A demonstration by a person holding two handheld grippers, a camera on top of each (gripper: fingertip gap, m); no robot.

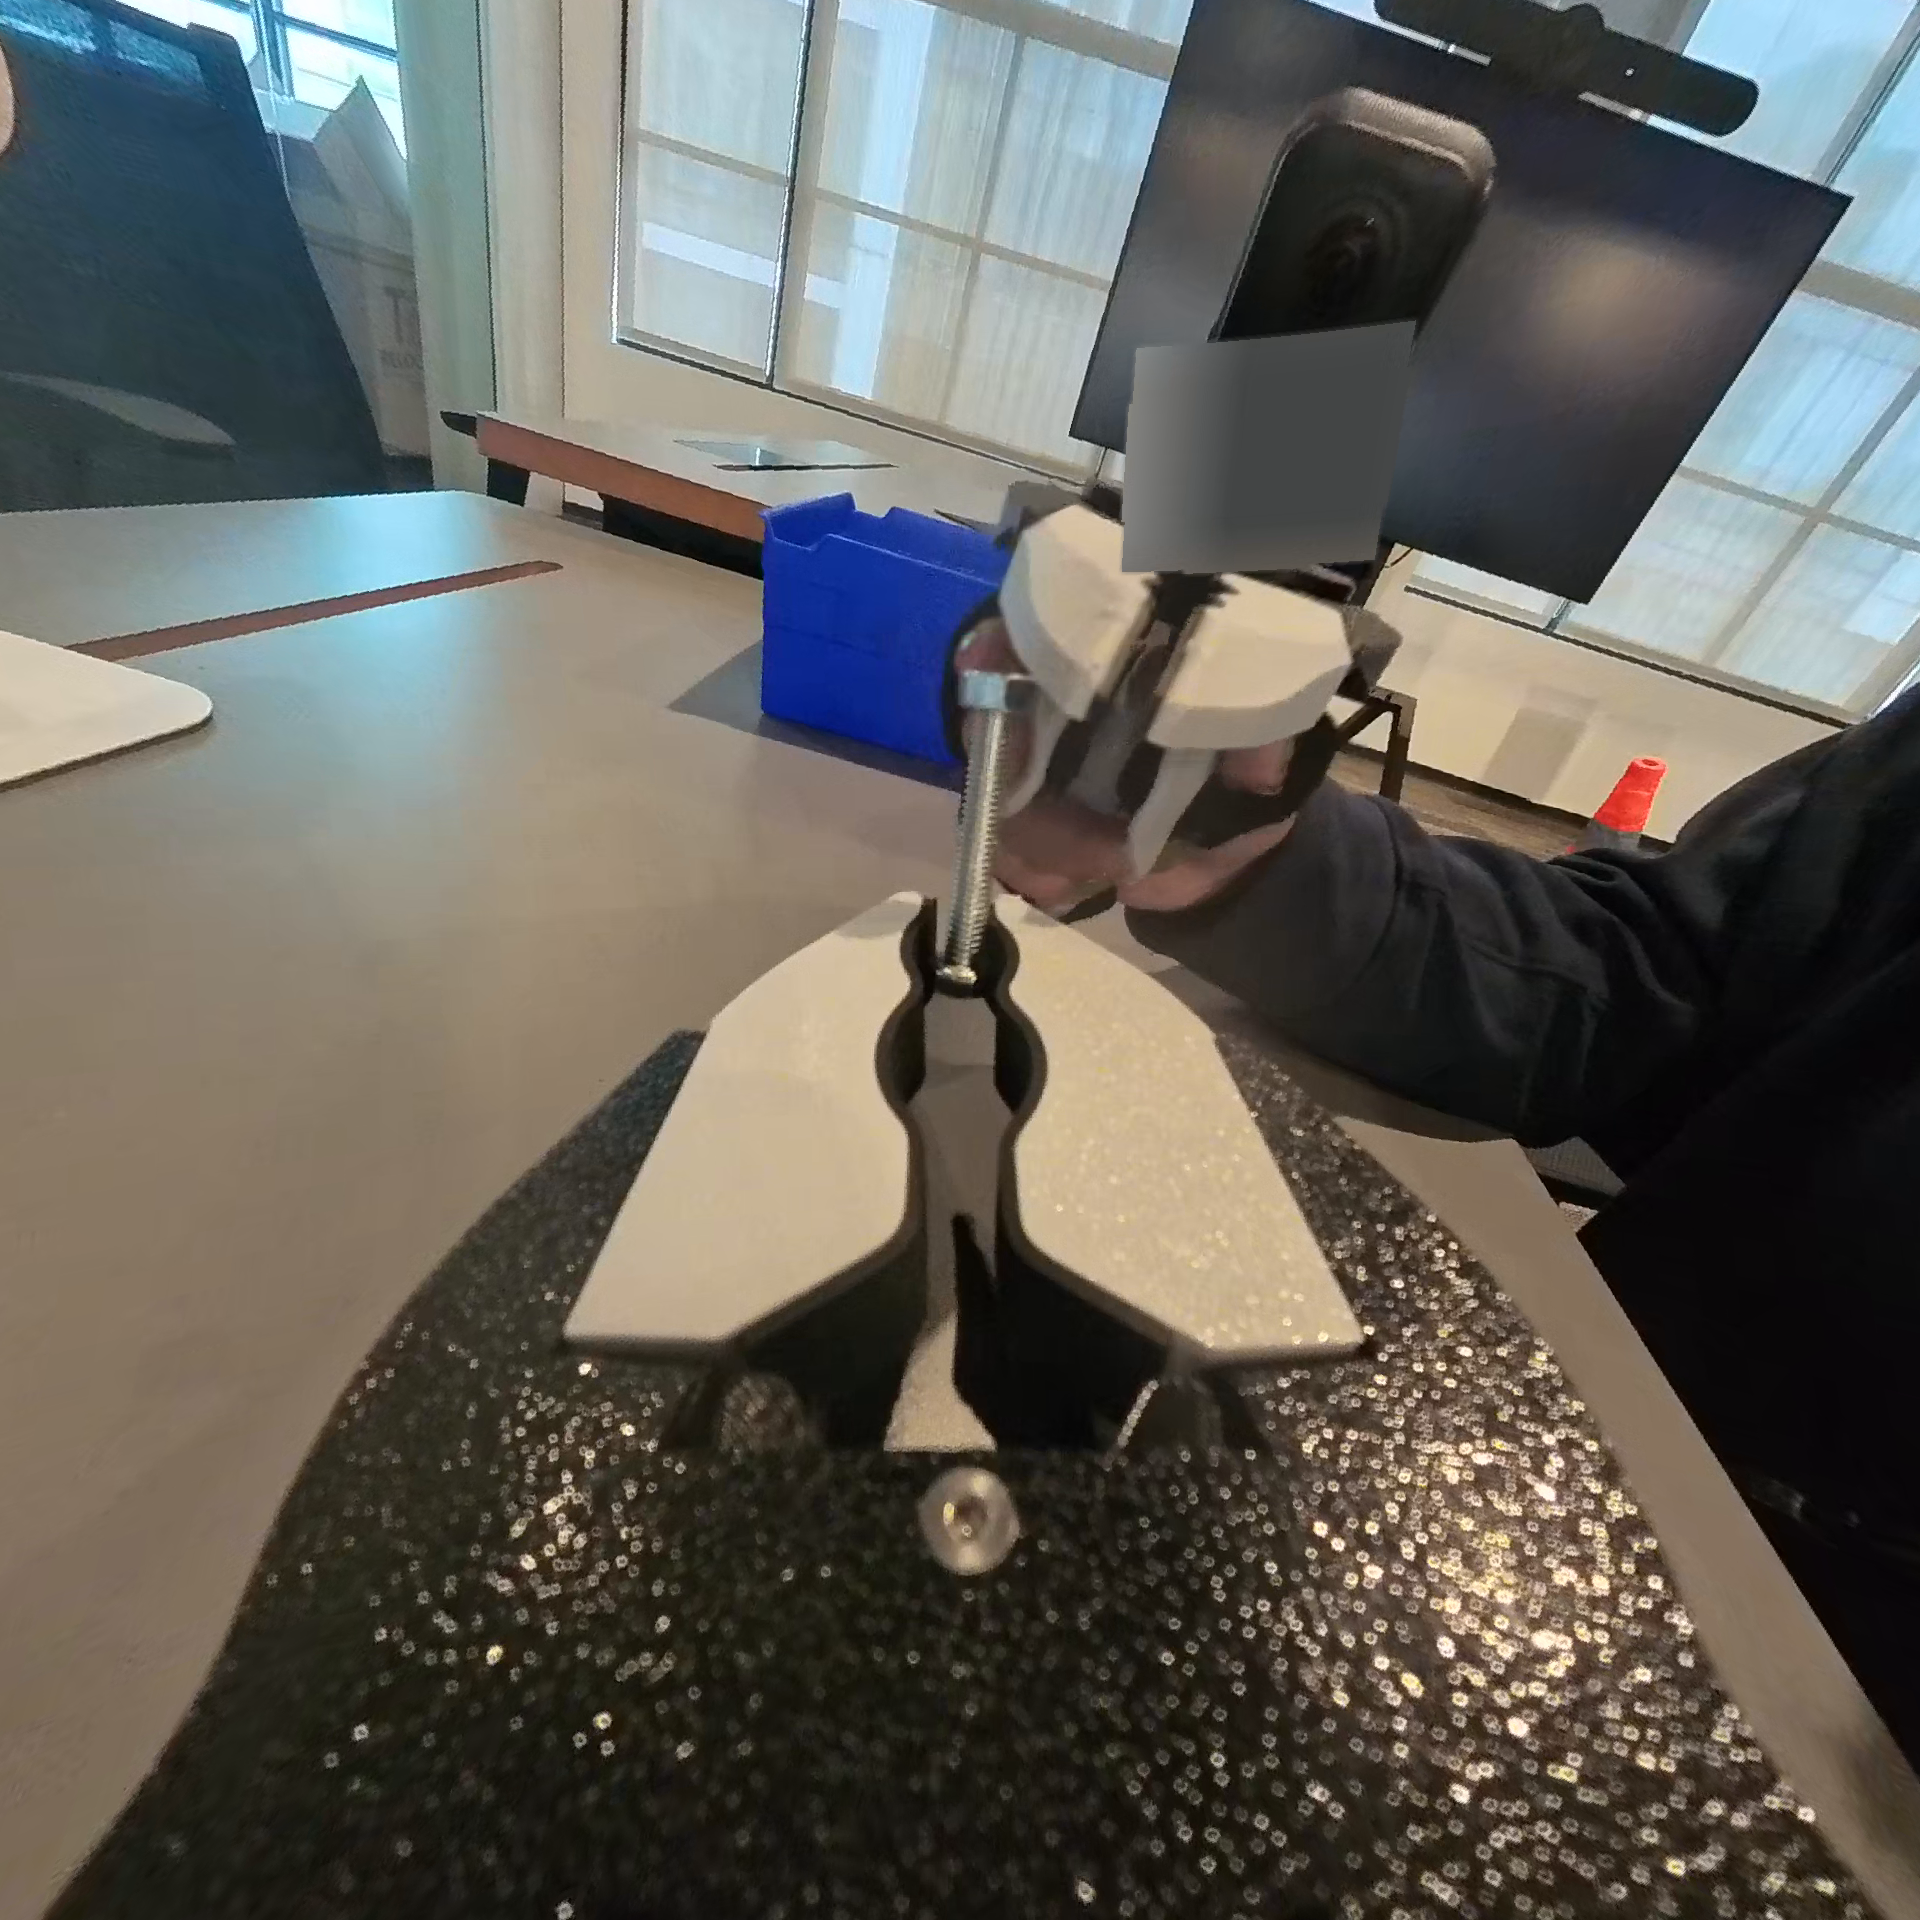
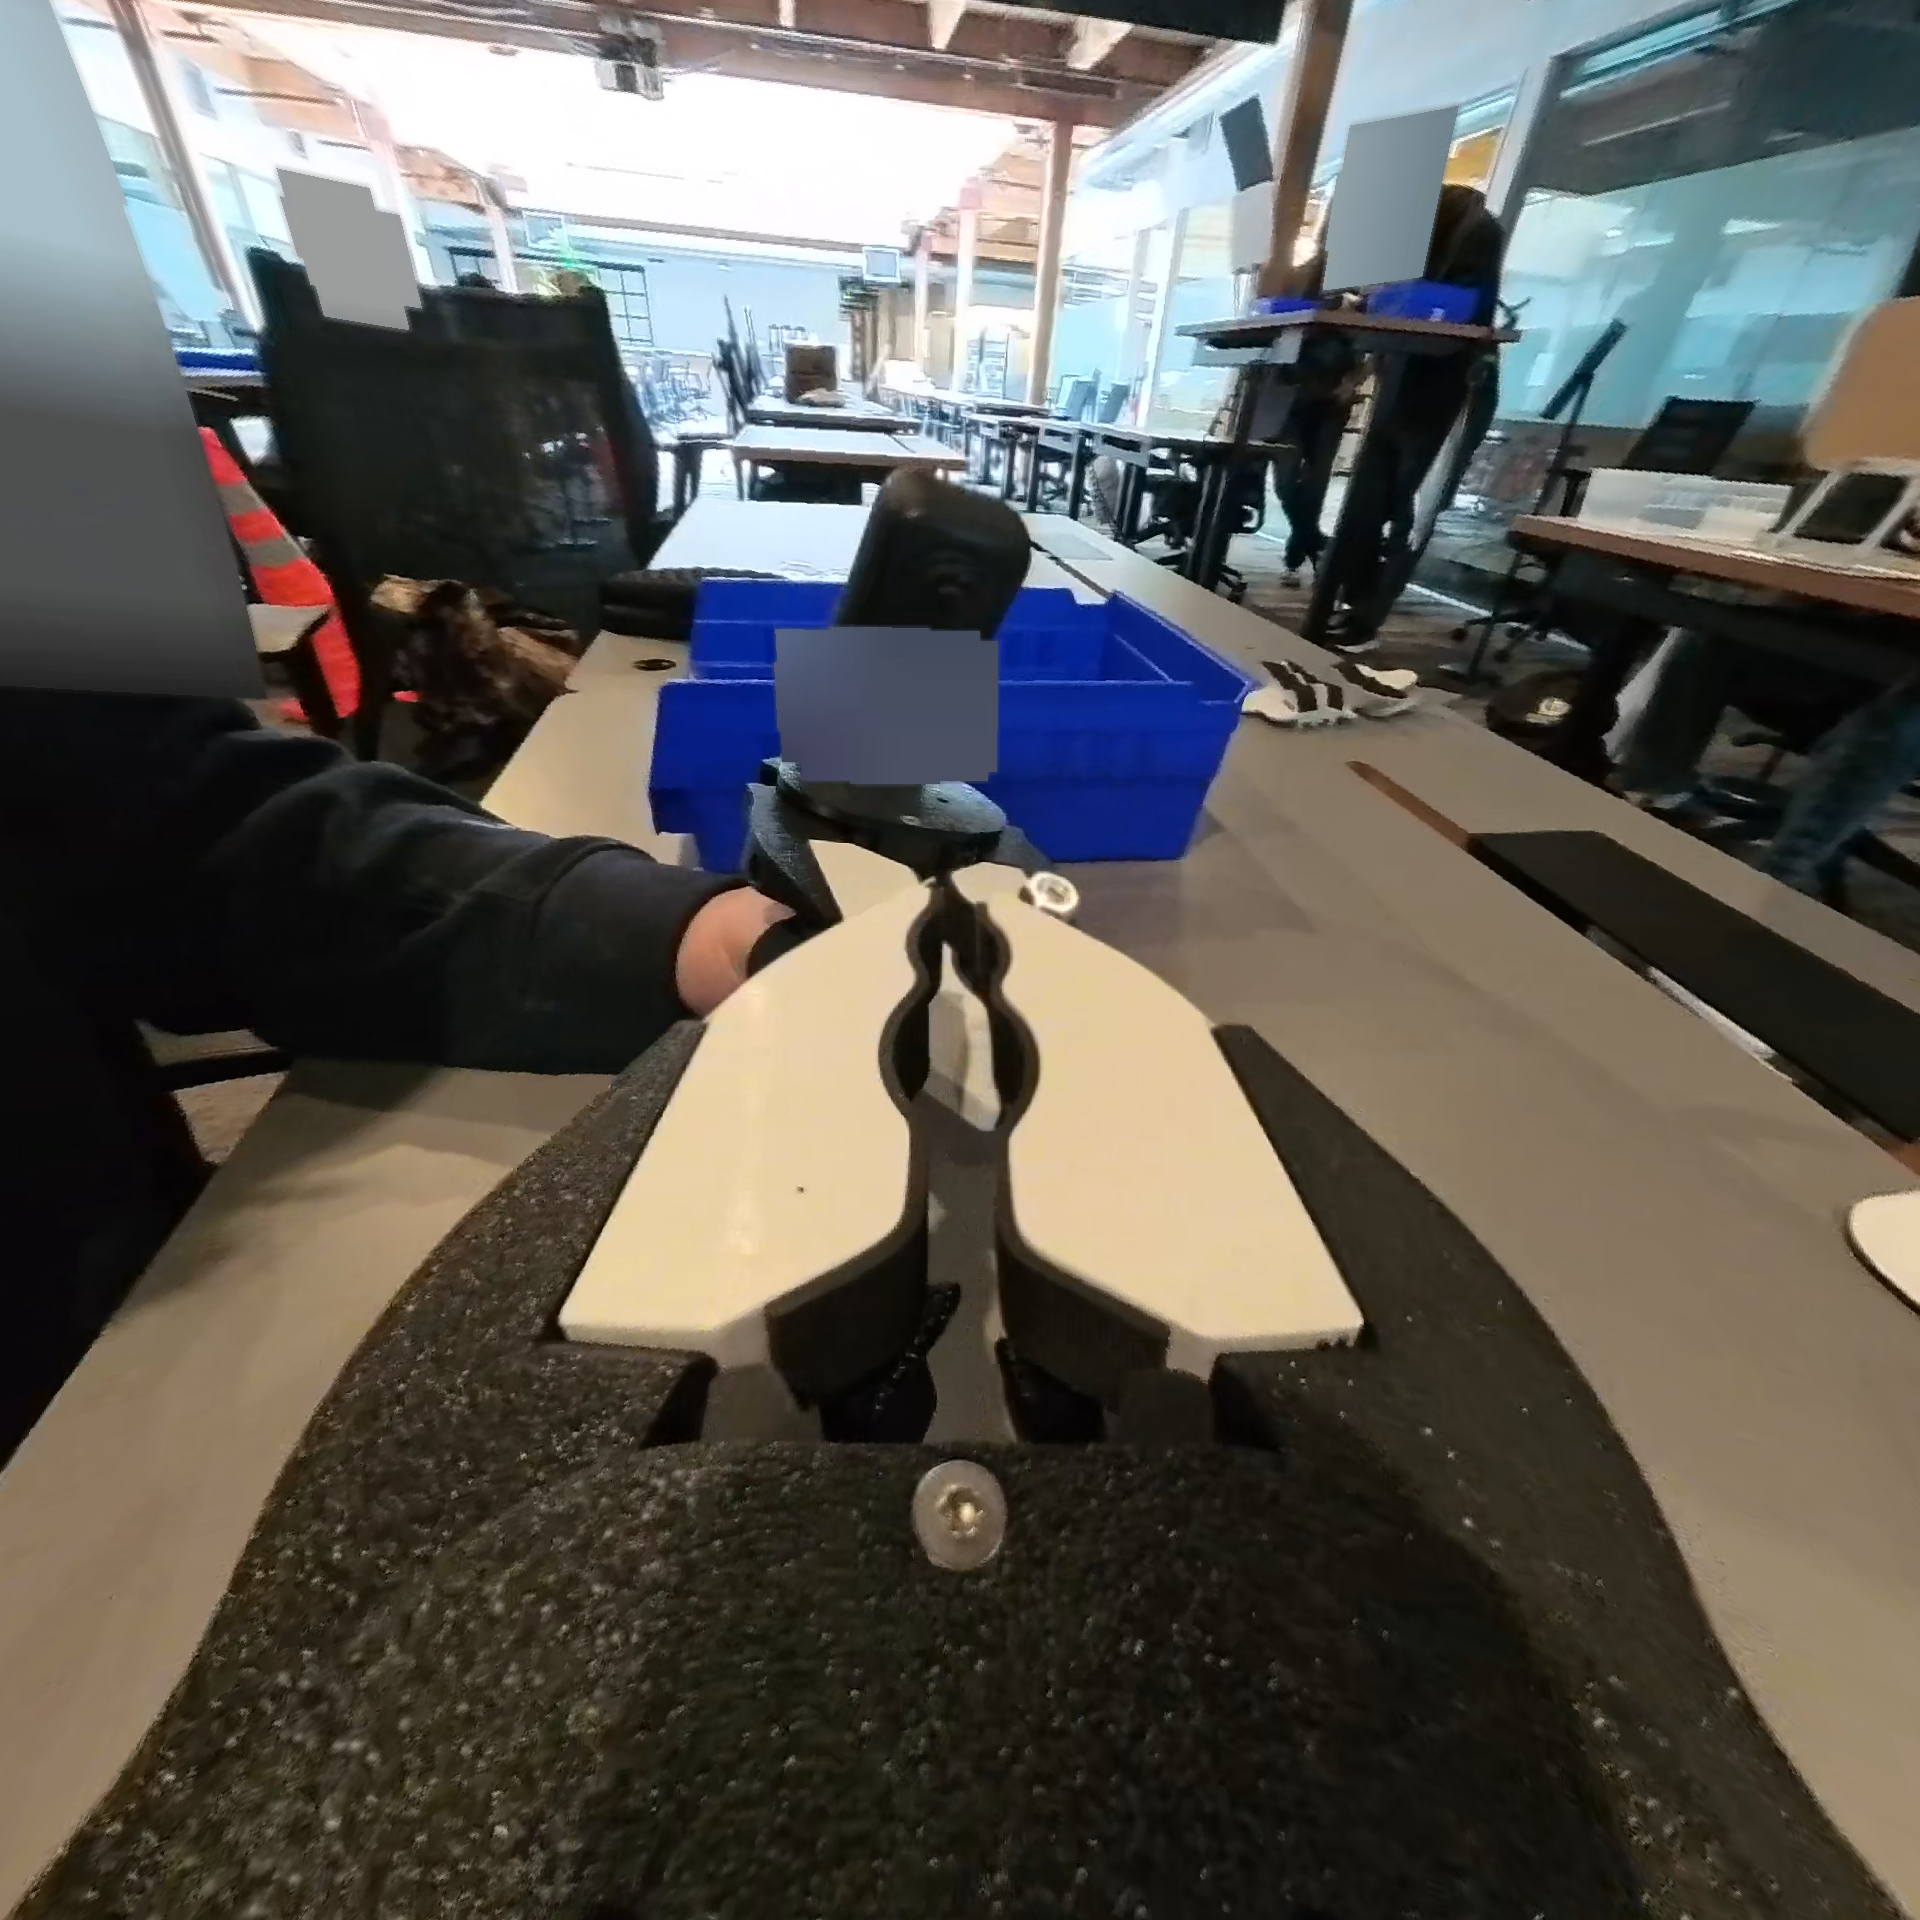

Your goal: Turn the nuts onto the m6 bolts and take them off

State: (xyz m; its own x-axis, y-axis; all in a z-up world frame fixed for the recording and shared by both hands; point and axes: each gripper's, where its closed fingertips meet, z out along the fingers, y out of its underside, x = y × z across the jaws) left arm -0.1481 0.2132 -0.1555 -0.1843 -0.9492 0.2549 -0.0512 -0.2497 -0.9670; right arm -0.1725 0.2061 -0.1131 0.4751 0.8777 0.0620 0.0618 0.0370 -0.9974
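Note:
My left gripper (image 1: 961, 951) is shut on the head end of a long silver bolt (image 1: 977, 821), which stands up and away from it above the grey table (image 1: 416, 883). A silver nut (image 1: 992, 689) sits at the bolt's far end. My right gripper (image 2: 943, 902) has its jaws together with nothing between them. It also shows in the left wrist view (image 1: 1153, 665), facing the camera, with the nut against the outer side of one finger. In the right wrist view the nut (image 2: 1049, 890) peeks out just right of the fingertips.
A blue bin (image 1: 862, 634) stands on the table behind the bolt and also shows in the right wrist view (image 2: 1101, 727). A white pad (image 1: 83, 707) lies at the far left. Gloves (image 2: 1330, 686) lie beyond the bin. A monitor (image 1: 1558, 364) stands behind.

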